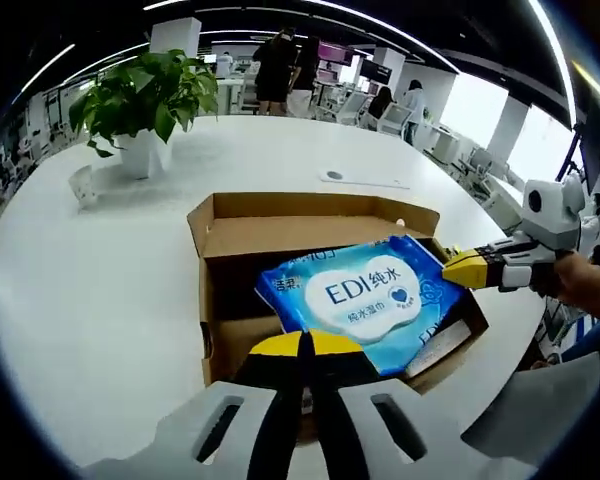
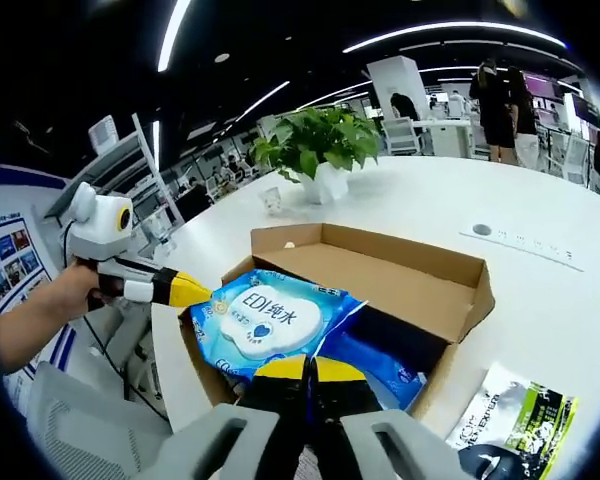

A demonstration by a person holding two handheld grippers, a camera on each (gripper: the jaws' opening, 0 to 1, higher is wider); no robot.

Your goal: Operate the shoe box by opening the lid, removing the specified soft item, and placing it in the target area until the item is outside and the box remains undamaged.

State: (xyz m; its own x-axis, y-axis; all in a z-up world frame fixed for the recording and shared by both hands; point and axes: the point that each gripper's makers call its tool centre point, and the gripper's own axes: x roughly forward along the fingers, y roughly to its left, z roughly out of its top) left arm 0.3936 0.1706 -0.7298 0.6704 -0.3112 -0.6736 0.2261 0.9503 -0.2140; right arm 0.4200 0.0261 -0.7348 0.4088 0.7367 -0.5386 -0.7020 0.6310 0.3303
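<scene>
Here, your left gripper (image 1: 305,345) and right gripper (image 2: 305,368) each pinch an edge of the blue wet-wipes pack (image 1: 360,295), jaws closed on it from opposite sides. The pack sits tilted over the open cardboard shoe box (image 1: 280,230) on the white table (image 1: 100,290), near a potted plant (image 1: 145,95).

You have one open brown cardboard shoe box (image 1: 280,235) on the white round table (image 1: 100,290). You can count two blue plastic wet-wipe packs: one white-labelled pack (image 2: 270,320) on top and a second blue pack (image 2: 380,365) under it. There are two yellow-tipped grippers, the left (image 1: 305,345) and the right (image 2: 305,372). One leafy green plant in a white pot (image 1: 145,105) stands beyond. One black-and-green printed packet (image 2: 515,420) lies beside the box.
</scene>
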